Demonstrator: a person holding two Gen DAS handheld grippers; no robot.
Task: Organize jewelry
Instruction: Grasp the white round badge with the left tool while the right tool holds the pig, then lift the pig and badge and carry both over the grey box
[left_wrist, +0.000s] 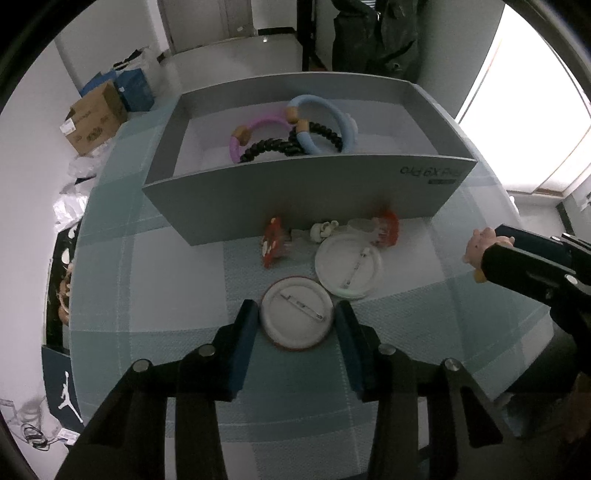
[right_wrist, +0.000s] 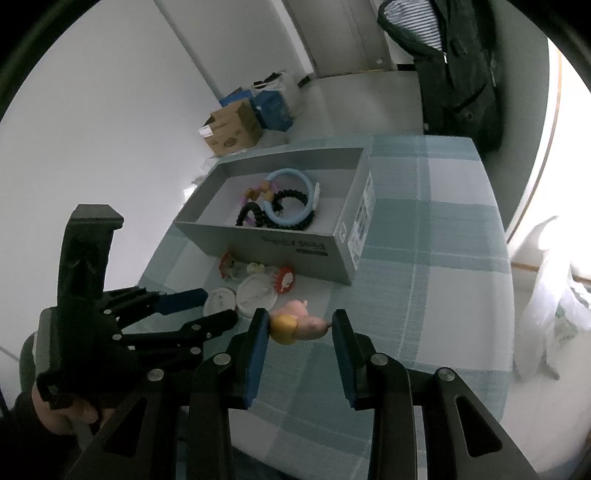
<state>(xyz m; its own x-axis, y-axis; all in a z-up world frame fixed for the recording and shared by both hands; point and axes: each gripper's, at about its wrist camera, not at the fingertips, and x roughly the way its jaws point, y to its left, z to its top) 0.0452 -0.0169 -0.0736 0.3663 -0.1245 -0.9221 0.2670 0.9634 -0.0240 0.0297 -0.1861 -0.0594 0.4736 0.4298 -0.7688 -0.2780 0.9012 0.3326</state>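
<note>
A grey box (left_wrist: 295, 199) (right_wrist: 280, 243) stands on the checked tablecloth and holds a blue ring (left_wrist: 325, 122), a pink ring (left_wrist: 255, 129) and black beaded bracelets (left_wrist: 273, 147). In front of it lie two white round pin badges, back up. My left gripper (left_wrist: 297, 325) is around the near badge (left_wrist: 297, 319), its jaws touching or almost touching the rim. The other badge (left_wrist: 349, 266) lies just beyond. My right gripper (right_wrist: 299, 328) is shut on a pink and yellow pig charm (right_wrist: 295, 323), held above the cloth; the charm also shows in the left wrist view (left_wrist: 480, 251).
Small red charms (left_wrist: 273, 243) (left_wrist: 388, 227) and a pale charm (left_wrist: 323, 229) lie against the box front. Cardboard and blue boxes (right_wrist: 236, 125) sit on the floor by the wall. A dark coat (right_wrist: 461, 66) hangs beyond the table. A plastic bag (right_wrist: 554, 295) is at the right.
</note>
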